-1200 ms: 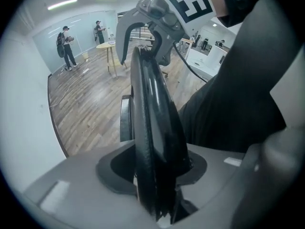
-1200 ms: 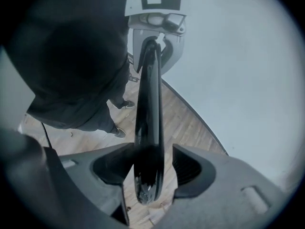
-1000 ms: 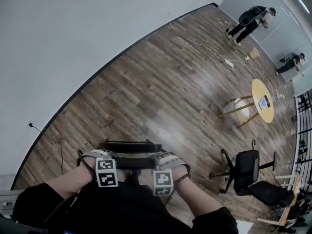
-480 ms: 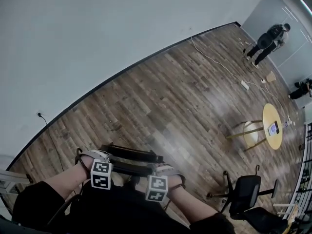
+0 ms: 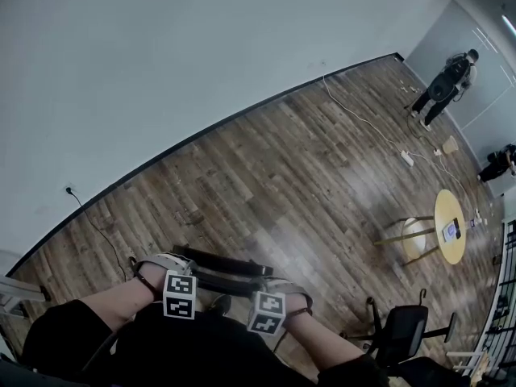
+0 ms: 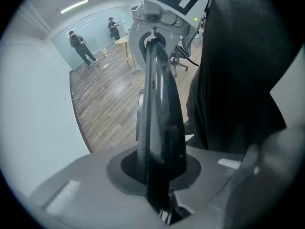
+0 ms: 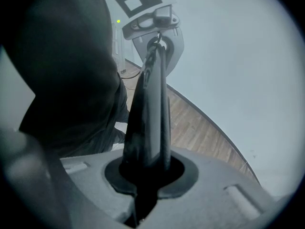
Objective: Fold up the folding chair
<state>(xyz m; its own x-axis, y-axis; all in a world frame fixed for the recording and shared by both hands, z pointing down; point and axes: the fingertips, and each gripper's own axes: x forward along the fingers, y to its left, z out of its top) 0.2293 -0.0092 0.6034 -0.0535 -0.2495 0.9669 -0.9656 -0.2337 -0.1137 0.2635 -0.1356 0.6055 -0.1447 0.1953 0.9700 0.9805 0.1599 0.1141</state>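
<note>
The black folding chair stands on the wood floor right below me, and only its top edge shows past my dark clothing. My left gripper grips the left end of the chair's top rail and my right gripper grips the right end. Seen from the left gripper view, the black rail runs out of my left gripper to the right gripper. The right gripper view shows the same rail between my right gripper and the left gripper. Both pairs of jaws are closing, with pads against the rail.
A white wall runs along the far side of the floor. A round yellow table with a stool and a black office chair stand at the right. A cable lies on the floor. A person stands far right.
Both grippers stay on the chair's top rail. The head view has swung, so the table, the office chair and the people sit further right and lower.
</note>
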